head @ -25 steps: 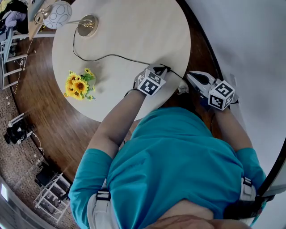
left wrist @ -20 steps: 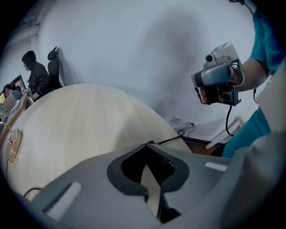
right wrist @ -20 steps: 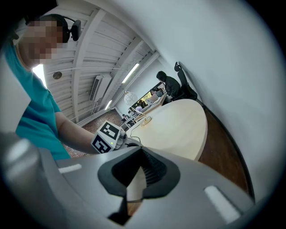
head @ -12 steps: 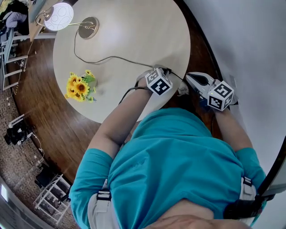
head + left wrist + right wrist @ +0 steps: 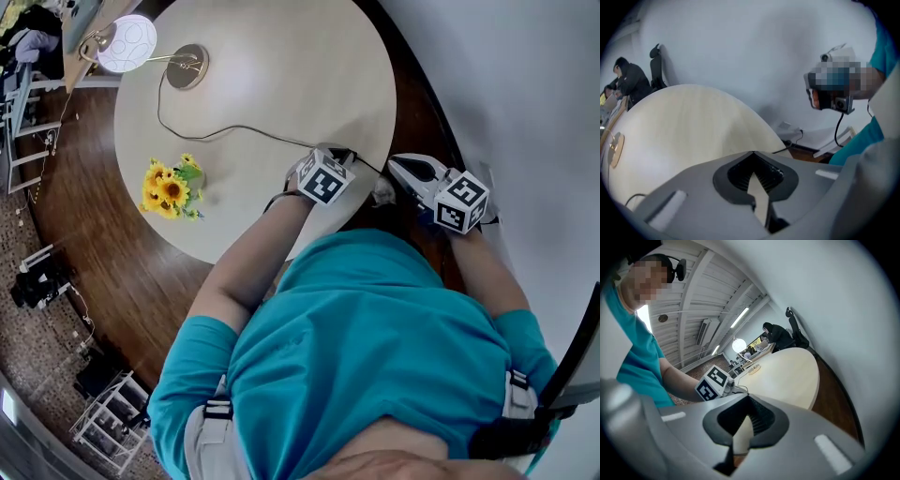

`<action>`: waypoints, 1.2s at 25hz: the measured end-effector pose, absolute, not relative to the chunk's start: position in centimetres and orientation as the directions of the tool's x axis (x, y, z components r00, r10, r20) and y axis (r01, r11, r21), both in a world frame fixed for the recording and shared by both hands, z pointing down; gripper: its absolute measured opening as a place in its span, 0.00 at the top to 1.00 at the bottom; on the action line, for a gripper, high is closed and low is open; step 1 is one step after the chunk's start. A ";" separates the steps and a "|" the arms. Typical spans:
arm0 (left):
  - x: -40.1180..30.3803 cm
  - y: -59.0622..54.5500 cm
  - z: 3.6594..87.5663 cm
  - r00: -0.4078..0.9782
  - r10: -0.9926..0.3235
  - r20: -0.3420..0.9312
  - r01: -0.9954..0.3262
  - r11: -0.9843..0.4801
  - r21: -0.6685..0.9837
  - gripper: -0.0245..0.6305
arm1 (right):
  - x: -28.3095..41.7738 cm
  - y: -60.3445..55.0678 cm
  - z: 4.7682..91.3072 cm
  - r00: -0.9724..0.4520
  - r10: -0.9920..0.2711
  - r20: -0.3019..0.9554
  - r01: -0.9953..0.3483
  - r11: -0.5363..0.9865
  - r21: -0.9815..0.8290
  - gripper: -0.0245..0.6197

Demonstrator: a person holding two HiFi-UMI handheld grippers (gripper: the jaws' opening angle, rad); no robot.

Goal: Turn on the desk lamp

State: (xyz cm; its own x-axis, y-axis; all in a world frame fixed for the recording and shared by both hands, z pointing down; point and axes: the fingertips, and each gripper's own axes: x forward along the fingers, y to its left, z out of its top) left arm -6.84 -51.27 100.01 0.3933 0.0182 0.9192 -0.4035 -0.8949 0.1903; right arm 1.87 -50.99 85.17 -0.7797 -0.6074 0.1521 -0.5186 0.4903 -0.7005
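Desk lamp (image 5: 127, 43) is glowing at the table (image 5: 300, 66)'s far edge
Left gripper (image 5: 334, 152) and right gripper (image 5: 397, 165) are hovering closed and empty by the table's near edge; confirming the glow comes first.

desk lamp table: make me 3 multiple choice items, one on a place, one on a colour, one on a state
1. In the head view, where on the table do the sunflowers stand?
A at its centre
B near its left rim
C on the floor

2. What colour is the lamp's base?
A gold
B black
C red

3. What state is the desk lamp in?
A off
B tipped over
C lit

Answers:
1 B, the flowers sit close to the left rim.
2 A, the round base shines gold.
3 C, its head glows bright white.
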 end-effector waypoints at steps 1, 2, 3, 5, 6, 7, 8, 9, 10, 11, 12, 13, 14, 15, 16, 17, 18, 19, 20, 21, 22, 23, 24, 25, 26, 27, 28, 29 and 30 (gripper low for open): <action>-6.5 -51.7 98.9 0.441 -0.002 0.897 -0.428 -0.880 0.208 0.93 | 2.1 -51.1 84.9 -0.779 -0.609 0.150 -0.519 0.491 -0.699 0.96; -6.1 -52.2 97.5 0.490 -0.026 0.871 -0.448 -0.865 0.226 0.92 | 2.4 -51.1 84.6 -0.779 -0.609 0.149 -0.519 0.492 -0.699 0.96; -5.7 -52.7 95.8 0.535 -0.052 0.843 -0.466 -0.851 0.243 0.92 | 2.8 -51.2 84.2 -0.780 -0.607 0.149 -0.518 0.494 -0.699 0.96; -5.3 -53.6 92.4 0.604 -0.109 0.789 -0.499 -0.824 0.269 0.92 | 3.6 -51.7 82.9 -0.788 -0.598 0.144 -0.511 0.506 -0.695 0.96; -5.2 -54.0 90.6 0.630 -0.138 0.764 -0.517 -0.809 0.281 0.92 | 4.0 -51.9 81.9 -0.795 -0.591 0.140 -0.505 0.515 -0.692 0.96; -5.2 -54.1 88.8 0.652 -0.163 0.741 -0.533 -0.793 0.295 0.92 | 4.4 -52.2 80.8 -0.803 -0.581 0.135 -0.497 0.527 -0.689 0.96; -5.1 -54.1 87.0 0.671 -0.187 0.718 -0.548 -0.777 0.311 0.92 | 4.7 -52.3 79.6 -0.812 -0.569 0.128 -0.487 0.542 -0.685 0.96; -5.1 -53.9 85.3 0.691 -0.210 0.692 -0.560 -0.761 0.328 0.92 | 5.0 -52.4 78.3 -0.823 -0.555 0.121 -0.476 0.558 -0.679 0.96; -5.2 -53.7 83.6 0.709 -0.235 0.665 -0.570 -0.746 0.345 0.92 | 5.2 -52.5 77.0 -0.835 -0.538 0.113 -0.463 0.577 -0.673 0.96; -5.2 -53.4 82.1 0.724 -0.265 0.637 -0.583 -0.728 0.360 0.92 | 5.4 -52.6 75.8 -0.848 -0.520 0.105 -0.448 0.596 -0.666 0.96; -5.3 -53.3 80.5 0.733 -0.299 0.611 -0.600 -0.707 0.374 0.92 | 5.5 -52.7 74.5 -0.861 -0.500 0.096 -0.432 0.617 -0.658 0.96; -5.4 -53.1 79.0 0.737 -0.336 0.587 -0.620 -0.682 0.387 0.92 | 5.6 -52.7 73.2 -0.874 -0.479 0.088 -0.415 0.638 -0.648 0.96; -5.5 -52.8 77.5 0.736 -0.375 0.563 -0.640 -0.655 0.401 0.92 | 5.7 -52.7 71.9 -0.886 -0.456 0.080 -0.397 0.660 -0.638 0.96; -5.6 -52.5 76.2 0.734 -0.413 0.539 -0.658 -0.629 0.414 0.92 | 5.7 -52.6 70.7 -0.899 -0.432 0.073 -0.378 0.683 -0.625 0.96; -5.8 -52.0 75.0 0.729 -0.449 0.516 -0.673 -0.606 0.424 0.92 | 5.5 -52.3 69.7 -0.912 -0.406 0.067 -0.359 0.705 -0.612 0.96; -6.1 -51.4 74.0 0.724 -0.482 0.494 -0.685 -0.586 0.433 0.92 | 5.2 -52.0 68.8 -0.923 -0.378 0.063 -0.338 0.725 -0.599 0.96; -6.4 -50.7 73.2 0.717 -0.510 0.476 -0.696 -0.568 0.440 0.92 | 4.9 -51.6 68.0 -0.934 -0.352 0.062 -0.318 0.743 -0.588 0.96; -6.7 -50.0 72.3 0.710 -0.534 0.459 -0.704 -0.551 0.448 0.92 | 4.6 -51.1 67.4 -0.943 -0.327 0.062 -0.301 0.757 -0.580 0.96; -7.1 -49.2 71.6 0.703 -0.556 0.444 -0.711 -0.536 0.454 0.92 | 4.4 -50.8 66.9 -0.950 -0.307 0.065 -0.287 0.767 -0.573 0.96; -7.5 -48.6 70.9 0.694 -0.579 0.429 -0.719 -0.523 0.457 0.92 | 4.1 -50.5 66.5 -0.955 -0.289 0.070 -0.276 0.775 -0.568 0.96; -8.0 -48.1 70.3 0.683 -0.602 0.415 -0.728 -0.512 0.455 0.92 | 3.7 -50.3 66.2 -0.959 -0.272 0.075 -0.266 0.782 -0.563 0.96; -8.7 -47.8 69.7 0.669 -0.625 0.401 -0.739 -0.503 0.449 0.92 | 3.2 -50.1 65.9 -0.963 -0.256 0.080 -0.256 0.789 -0.558 0.96; -9.5 -47.5 69.1 0.656 -0.649 0.387 -0.749 -0.494 0.442 0.92 | 2.5 -49.9 65.5 -0.968 -0.238 0.083 -0.244 0.797 -0.552 0.96; -10.5 -47.1 68.5 0.643 -0.669 0.372 -0.758 -0.485 0.436 0.92 | 1.6 -49.5 65.2 -0.972 -0.220 0.086 -0.231 0.807 -0.544 0.96; -11.5 -46.7 68.0 0.633 -0.687 0.356 -0.764 -0.477 0.435 0.92 | 0.6 -48.9 64.8 -0.975 -0.202 0.088 -0.217 0.817 -0.534 0.96; -12.7 -46.1 67.4 0.625 -0.703 0.339 -0.766 -0.469 0.440 0.92 | -0.5 -48.3 64.4 -0.979 -0.184 0.090 -0.204 0.828 -0.522 0.96; -13.9 -45.5 66.9 0.618 -0.719 0.318 -0.766 -0.460 0.449 0.92 | -1.8 -47.5 64.1 -0.981 -0.168 0.093 -0.192 0.838 -0.510 0.96; -15.2 -44.7 66.4 0.611 -0.734 0.295 -0.765 -0.453 0.459 0.92 | -2.9 -46.7 63.8 -0.983 -0.154 0.097 -0.182 0.848 -0.499 0.96; -16.4 -43.8 66.0 0.605 -0.748 0.272 -0.763 -0.447 0.466 0.92 | -4.1 -45.8 63.4 -0.985 -0.142 0.102 -0.174 0.856 -0.488 0.96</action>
